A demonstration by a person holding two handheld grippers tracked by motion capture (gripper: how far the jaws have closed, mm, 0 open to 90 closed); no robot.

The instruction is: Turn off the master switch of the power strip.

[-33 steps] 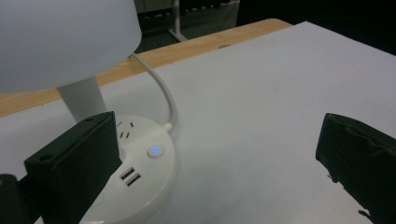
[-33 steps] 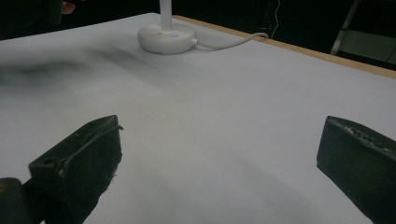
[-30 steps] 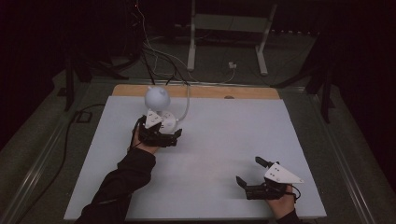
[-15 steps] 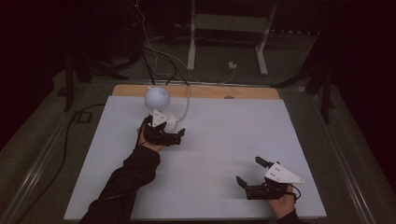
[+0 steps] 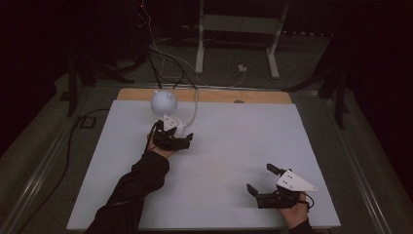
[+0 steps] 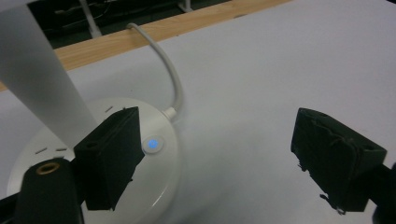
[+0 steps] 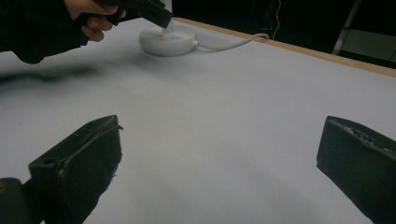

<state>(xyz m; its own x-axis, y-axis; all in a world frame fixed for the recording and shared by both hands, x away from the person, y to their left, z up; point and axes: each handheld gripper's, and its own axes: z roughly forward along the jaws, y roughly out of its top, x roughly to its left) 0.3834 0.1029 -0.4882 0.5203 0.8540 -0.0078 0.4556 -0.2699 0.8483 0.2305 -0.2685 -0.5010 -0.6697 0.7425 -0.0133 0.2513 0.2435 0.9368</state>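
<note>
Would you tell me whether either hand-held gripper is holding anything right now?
Nothing is held: the left hand-held gripper stands open over the lamp base; the right hand-held gripper is open.

the white table (image 5: 229, 146) lies bare across its middle and right, an open lane between the left gripper (image 5: 176, 141) and the right gripper (image 5: 263, 183). the obstacles sit at the far left: the lamp base (image 6: 154, 154), its upright stem (image 6: 37, 79) and the cord (image 6: 170, 70) arcing back over the wooden edge (image 5: 253, 96).

Dark lab: white-topped table (image 5: 219, 204), loose cables (image 5: 160, 53) (floor), metal stand (image 5: 238, 29)
</note>
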